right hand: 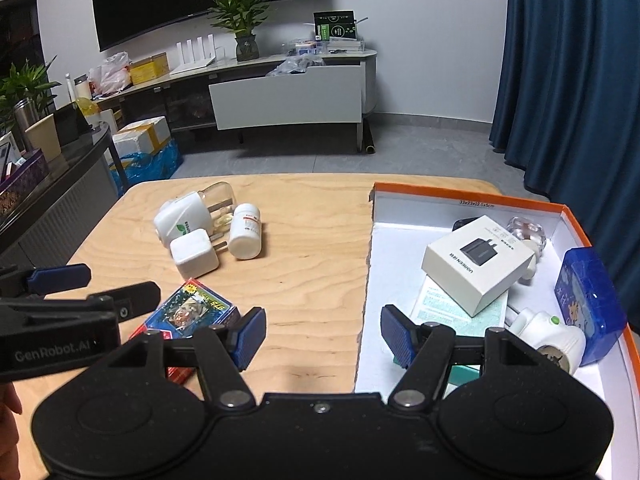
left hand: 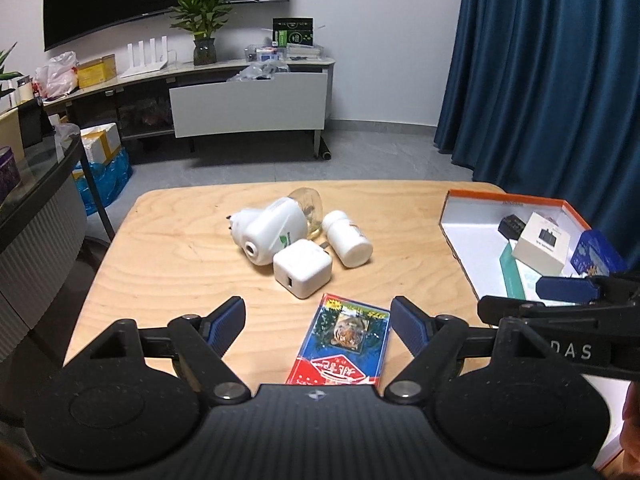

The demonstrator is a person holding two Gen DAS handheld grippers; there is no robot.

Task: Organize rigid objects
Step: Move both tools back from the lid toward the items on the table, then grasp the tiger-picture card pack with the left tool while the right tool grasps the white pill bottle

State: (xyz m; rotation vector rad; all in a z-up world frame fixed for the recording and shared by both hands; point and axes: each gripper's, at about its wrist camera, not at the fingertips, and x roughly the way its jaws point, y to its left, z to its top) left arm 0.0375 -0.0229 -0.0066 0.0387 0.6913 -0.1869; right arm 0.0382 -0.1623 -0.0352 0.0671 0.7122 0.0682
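Note:
On the wooden table lie a white plug-in device with a clear bottle, a white pill bottle and a white charger cube. A red and blue card box lies flat nearer me. My left gripper is open above the card box, pads apart from it. My right gripper is open and empty, hovering over the left wall of the orange-rimmed white box. That box holds a white charger carton, a blue case and a white device.
A dark glass-topped side table stands close to the table's left edge. Blue curtains hang at the right. A low TV cabinet lines the far wall. Each gripper shows at the edge of the other's view.

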